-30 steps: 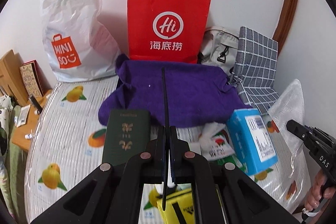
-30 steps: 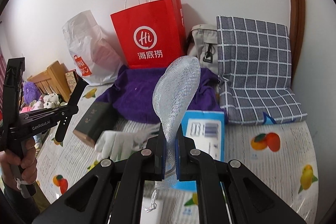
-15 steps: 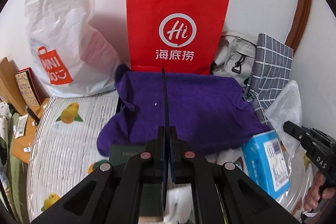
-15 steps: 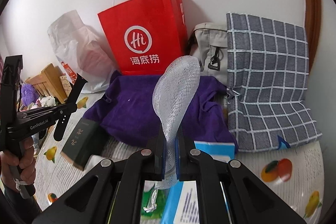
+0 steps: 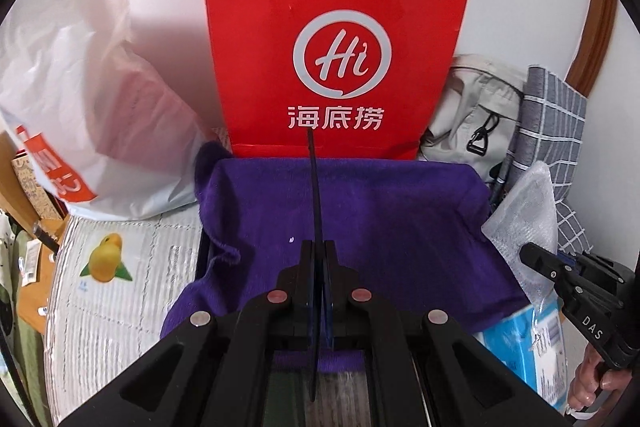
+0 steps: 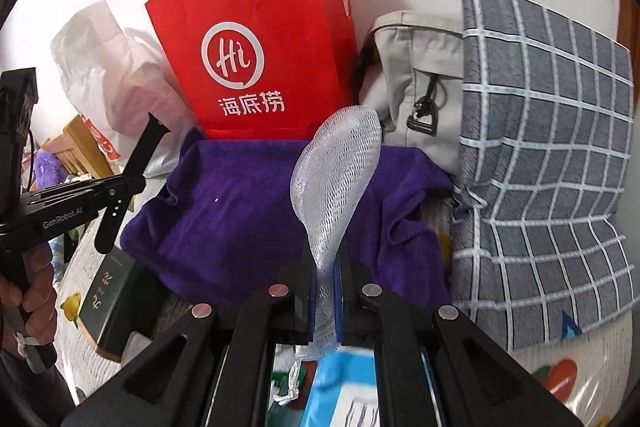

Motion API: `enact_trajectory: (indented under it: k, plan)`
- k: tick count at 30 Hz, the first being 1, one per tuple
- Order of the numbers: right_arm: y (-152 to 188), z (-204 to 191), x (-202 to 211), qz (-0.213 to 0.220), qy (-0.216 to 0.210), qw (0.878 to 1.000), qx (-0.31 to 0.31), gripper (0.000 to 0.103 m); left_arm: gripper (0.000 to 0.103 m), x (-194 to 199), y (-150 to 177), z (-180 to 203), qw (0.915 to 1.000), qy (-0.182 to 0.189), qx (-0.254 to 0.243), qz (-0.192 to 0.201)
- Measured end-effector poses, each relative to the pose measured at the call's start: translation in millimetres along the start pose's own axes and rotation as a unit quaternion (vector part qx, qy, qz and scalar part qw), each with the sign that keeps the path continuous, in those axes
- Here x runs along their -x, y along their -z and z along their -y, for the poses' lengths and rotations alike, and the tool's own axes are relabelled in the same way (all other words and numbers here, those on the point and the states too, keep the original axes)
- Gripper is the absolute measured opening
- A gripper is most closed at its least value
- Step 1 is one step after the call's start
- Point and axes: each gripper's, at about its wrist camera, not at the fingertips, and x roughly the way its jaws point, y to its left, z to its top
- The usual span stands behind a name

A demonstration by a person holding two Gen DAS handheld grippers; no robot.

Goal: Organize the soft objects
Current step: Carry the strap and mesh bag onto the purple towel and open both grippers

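A white plastic bag with orange print leans left of the red bag reading "Hi 海底捞". The left gripper pinches a thin black strip over the purple towel; the right gripper clamps a translucent white mesh pouch. Both bags loom larger than a second ago
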Motion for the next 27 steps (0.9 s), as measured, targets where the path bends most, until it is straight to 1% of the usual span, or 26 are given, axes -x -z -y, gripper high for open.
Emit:
enact_trajectory:
  k: [3, 5, 9, 14, 18, 22, 25, 27]
  plan:
    - [-9, 2, -10, 0.0, 0.003, 1.0, 0.006, 0.007, 0.004, -13, -9, 1, 0.9999, 0.004, 0.002, -0.009]
    - [-12, 4, -16, -0.003, 0.004, 1.0, 0.005, 0.007, 0.004, -22, -13, 2, 0.9999, 0.0, -0.003, -0.013]
    - [-15, 12, -34, -0.022, -0.002, 1.0, -0.002, 0.007, 0.004, -42, -16, -4, 0.9996, -0.001, 0.007, -0.027]
    - [-12, 24, -52, -0.046, -0.004, 0.999, -0.014, 0.007, 0.004, -62, -17, -12, 0.9986, -0.016, 0.011, -0.048]
    - [-7, 31, -63, -0.065, -0.013, 0.997, -0.034, 0.007, 0.004, -76, -15, -18, 0.9975, -0.015, 0.021, -0.066]
    - [-6, 32, -67, -0.072, -0.014, 0.997, -0.034, 0.009, 0.004, -85, -12, -21, 0.9965, -0.007, 0.028, -0.078]
    - [-5, 30, -76, -0.091, -0.014, 0.995, -0.032, 0.01, 0.004, -91, -10, -22, 0.9961, -0.003, 0.032, -0.083]
    - [-5, 30, -78, -0.095, -0.011, 0.995, -0.035, 0.01, 0.004, -96, -12, -19, 0.9956, -0.002, 0.032, -0.088]
